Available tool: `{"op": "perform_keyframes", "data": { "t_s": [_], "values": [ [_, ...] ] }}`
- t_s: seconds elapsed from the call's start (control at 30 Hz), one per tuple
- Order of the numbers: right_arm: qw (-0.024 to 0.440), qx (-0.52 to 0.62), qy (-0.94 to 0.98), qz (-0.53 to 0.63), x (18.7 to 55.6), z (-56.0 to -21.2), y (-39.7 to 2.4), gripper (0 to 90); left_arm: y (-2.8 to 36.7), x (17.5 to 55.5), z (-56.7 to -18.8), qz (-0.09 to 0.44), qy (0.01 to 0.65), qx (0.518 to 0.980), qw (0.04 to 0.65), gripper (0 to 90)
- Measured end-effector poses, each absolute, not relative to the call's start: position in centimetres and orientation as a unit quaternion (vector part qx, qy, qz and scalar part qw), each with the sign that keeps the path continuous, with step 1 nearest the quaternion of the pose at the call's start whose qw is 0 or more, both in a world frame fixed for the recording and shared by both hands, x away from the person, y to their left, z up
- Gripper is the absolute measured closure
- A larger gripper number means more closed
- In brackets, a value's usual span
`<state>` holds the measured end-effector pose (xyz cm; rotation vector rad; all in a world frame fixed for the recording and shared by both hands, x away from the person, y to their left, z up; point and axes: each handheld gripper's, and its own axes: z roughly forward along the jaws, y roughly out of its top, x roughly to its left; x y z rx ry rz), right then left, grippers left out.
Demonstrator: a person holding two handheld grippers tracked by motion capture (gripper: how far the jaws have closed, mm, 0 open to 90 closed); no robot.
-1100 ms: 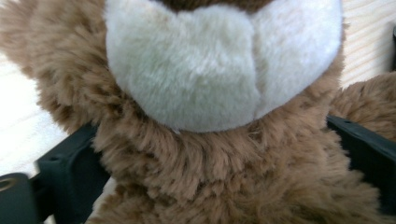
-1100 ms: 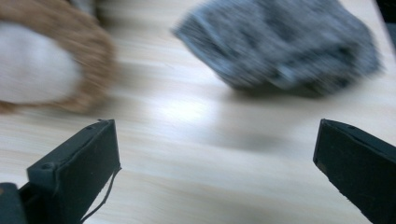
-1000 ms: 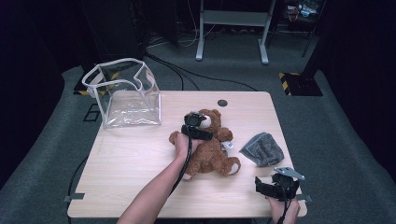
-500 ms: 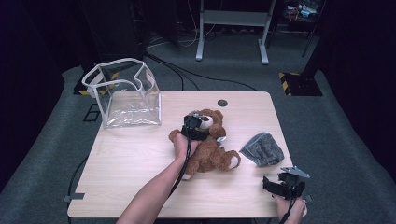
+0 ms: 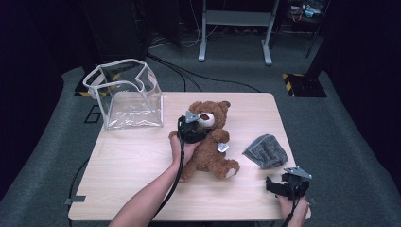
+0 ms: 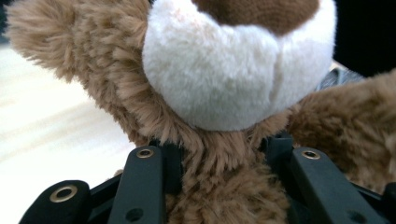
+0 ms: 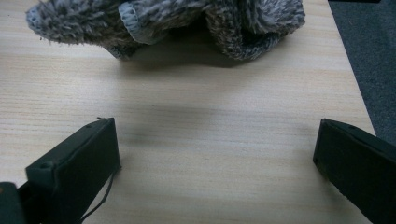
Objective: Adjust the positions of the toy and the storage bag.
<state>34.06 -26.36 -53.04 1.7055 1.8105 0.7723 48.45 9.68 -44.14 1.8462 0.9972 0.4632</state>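
A brown teddy bear (image 5: 210,146) with a white muzzle lies mid-table, its head raised. My left gripper (image 5: 191,130) is shut on the bear's neck; its jaws have just been closing on the fur. In the left gripper view, the bear (image 6: 224,84) bulges between the black jaws of the left gripper (image 6: 219,158), with fur pressed against both. My right gripper (image 5: 283,184) sits low at the table's front right corner. In its own view the right gripper (image 7: 215,140) stands open over bare wood, nothing between its jaws.
A grey knitted hat (image 5: 265,151) lies right of the bear, just ahead of the right gripper, crumpled (image 7: 163,18). A clear plastic bag (image 5: 125,94) with white trim stands open at the table's (image 5: 132,161) back left corner. Dark floor and cables surround the table.
The left gripper has closed on the bear's neck and risen a little, tilting the bear's head up. The right gripper shifted slightly right toward the table's corner.
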Motion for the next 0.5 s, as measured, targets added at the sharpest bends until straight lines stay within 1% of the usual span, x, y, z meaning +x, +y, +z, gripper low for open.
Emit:
{"op": "perform_keyframes", "data": {
  "t_s": [0.13, 0.23, 0.5],
  "values": [
    [0.266, 0.634, 0.667, 0.287, 34.1, -53.0, -26.3, 0.0, 10.3, 47.8, -43.5, 0.200, 0.400, 0.746, 0.493, 61.7],
    [0.266, 0.634, 0.667, 0.287, 34.1, -53.1, -26.3, 0.0, 11.6, 47.3, -42.8, 0.211, 0.396, 0.736, 0.507, 61.7],
    [0.266, 0.633, 0.668, 0.287, 34.1, -53.1, -26.3, 0.0, 13.7, 46.5, -41.5, 0.221, 0.388, 0.727, 0.522, 61.7]
  ]
}}
